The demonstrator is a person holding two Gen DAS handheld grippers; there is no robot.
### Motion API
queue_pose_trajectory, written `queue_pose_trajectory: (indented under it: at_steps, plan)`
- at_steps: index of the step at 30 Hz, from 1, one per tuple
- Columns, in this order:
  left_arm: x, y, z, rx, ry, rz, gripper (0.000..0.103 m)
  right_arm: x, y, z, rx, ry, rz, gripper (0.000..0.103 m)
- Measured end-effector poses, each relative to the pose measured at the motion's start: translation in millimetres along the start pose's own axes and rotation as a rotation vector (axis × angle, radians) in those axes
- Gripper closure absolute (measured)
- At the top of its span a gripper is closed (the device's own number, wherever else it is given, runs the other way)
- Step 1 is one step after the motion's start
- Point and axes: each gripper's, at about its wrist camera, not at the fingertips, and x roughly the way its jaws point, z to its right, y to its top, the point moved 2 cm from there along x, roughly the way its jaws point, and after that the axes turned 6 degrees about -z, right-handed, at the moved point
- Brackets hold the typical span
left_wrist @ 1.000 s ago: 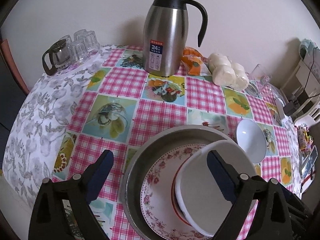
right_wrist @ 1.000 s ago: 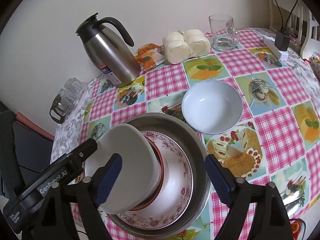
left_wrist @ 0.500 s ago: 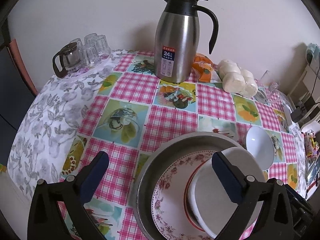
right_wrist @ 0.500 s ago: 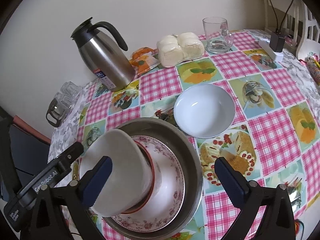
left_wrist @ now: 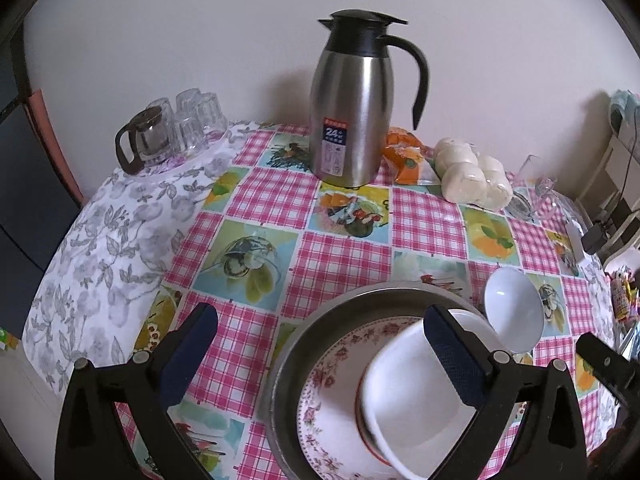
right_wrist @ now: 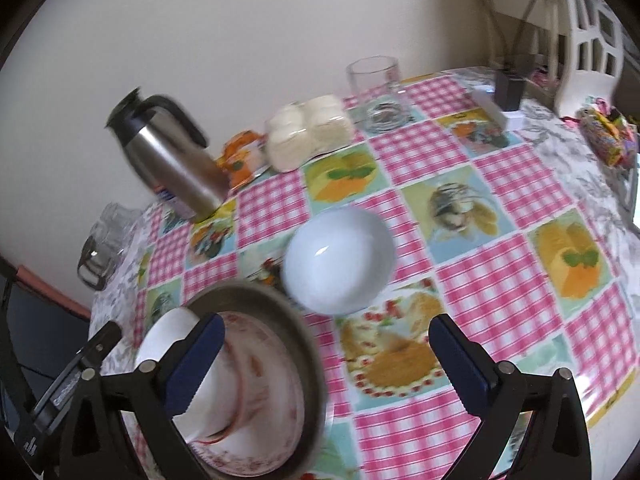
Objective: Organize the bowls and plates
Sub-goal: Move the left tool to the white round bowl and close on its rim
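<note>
Here, both grippers' fingers [left_wrist: 456,360] [right_wrist: 460,360] spread wide, white bowl [right_wrist: 338,260] just beside metal basin's rim [right_wrist: 256,292].

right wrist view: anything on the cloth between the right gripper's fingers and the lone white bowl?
Nothing. Between the right gripper and the white bowl, the right wrist view shows only bare tablecloth; the metal basin sits off to the left.

1. We are in a home, at a dining table [left_wrist: 340,248] set against a plain wall and covered with a pink checked oilcloth printed with fruit and cakes.
2. We see a steel thermos jug [left_wrist: 352,108], upturned drinking glasses [left_wrist: 196,120] and a bag of steamed buns [left_wrist: 472,176].
3. We also see a white chair [right_wrist: 588,36], a power strip [right_wrist: 496,110] and a glass mug [right_wrist: 376,92].
</note>
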Motion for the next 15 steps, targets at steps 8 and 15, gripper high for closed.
queue_pose_trajectory:
  at_steps: [8, 15]
  plan:
    - [-13, 0, 32, 0.082, 0.012, 0.048, 0.001, -4, 10, 44, 0.063, -0.06, 0.011, 0.0]
    - [-21, 7, 72, 0.193, 0.018, 0.054, 0.0, -1, 17, 59, 0.077, -0.048, -0.001, 0.0]
